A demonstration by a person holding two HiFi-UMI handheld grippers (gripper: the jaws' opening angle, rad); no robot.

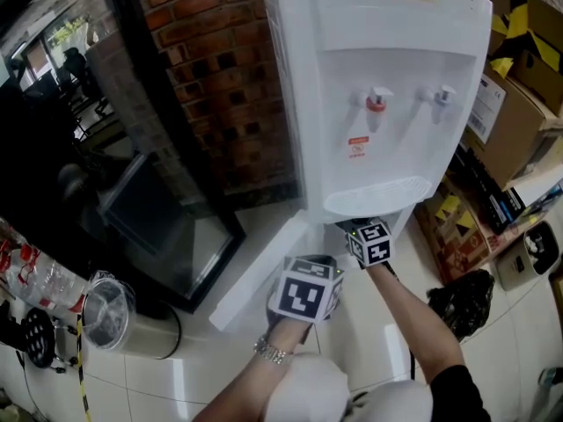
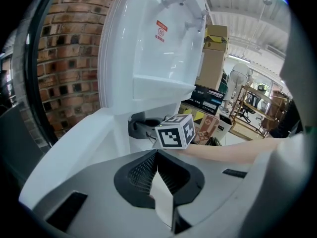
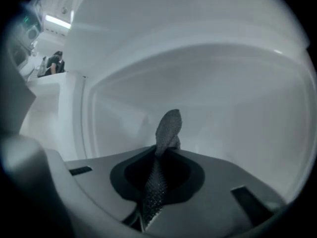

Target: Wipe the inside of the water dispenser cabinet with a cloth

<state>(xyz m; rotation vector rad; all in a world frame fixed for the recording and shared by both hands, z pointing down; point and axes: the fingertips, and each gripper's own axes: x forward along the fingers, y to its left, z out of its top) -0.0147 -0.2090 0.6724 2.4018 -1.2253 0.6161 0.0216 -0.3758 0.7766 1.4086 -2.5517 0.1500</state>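
Wiping looks in hand: the right gripper (image 3: 166, 151) pinches the cloth (image 3: 169, 124) inside the water dispenser cabinet (image 3: 228, 88) (door (image 1: 262, 271) open). The left gripper (image 2: 159, 178), jaws pressed together, hovers outside. Next: press cloth to wall, sweep.

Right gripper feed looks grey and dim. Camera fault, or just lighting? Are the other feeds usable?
Right gripper view: dim, flat light inside the cabinet, low contrast, but the cloth in the right gripper reads sharp. Left gripper view: bright, with fisheye bending the dispenser. Head view: evenly lit and clear.
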